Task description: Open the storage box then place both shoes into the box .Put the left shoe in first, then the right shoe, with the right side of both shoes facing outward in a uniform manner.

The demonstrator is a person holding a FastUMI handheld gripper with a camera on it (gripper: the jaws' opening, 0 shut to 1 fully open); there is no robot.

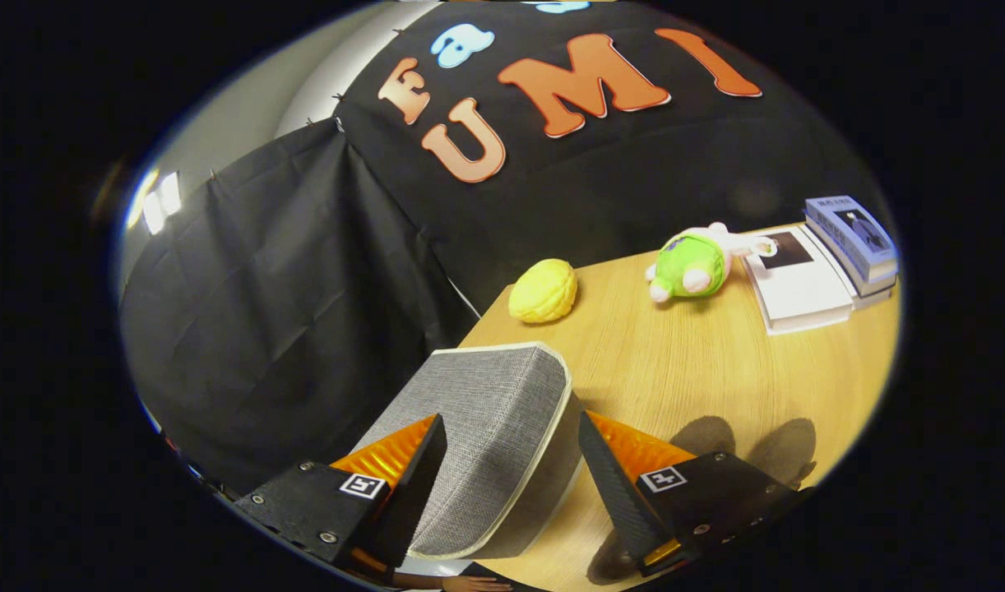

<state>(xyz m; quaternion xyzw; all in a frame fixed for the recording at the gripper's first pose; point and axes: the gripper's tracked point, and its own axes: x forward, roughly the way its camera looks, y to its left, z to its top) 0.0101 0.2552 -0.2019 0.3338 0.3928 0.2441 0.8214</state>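
The grey fabric storage box lid (494, 427), edged with pale piping, sits between the fingers of my gripper (511, 469). The left fingertip (424, 473) lies against its woven top. The right fingertip (605, 473) rests against its side wall, so both fingers press on it. The lid looks tilted relative to the wooden table (716, 386). What lies under the lid is hidden.
Beyond the fingers on the table lie a yellow walnut-shaped toy (544, 289), a green and pink plush toy (696, 263) and a stack of books (831, 263) at the far right. A person's hand (470, 584) shows just below the lid. Black cloth walls stand behind and to the left.
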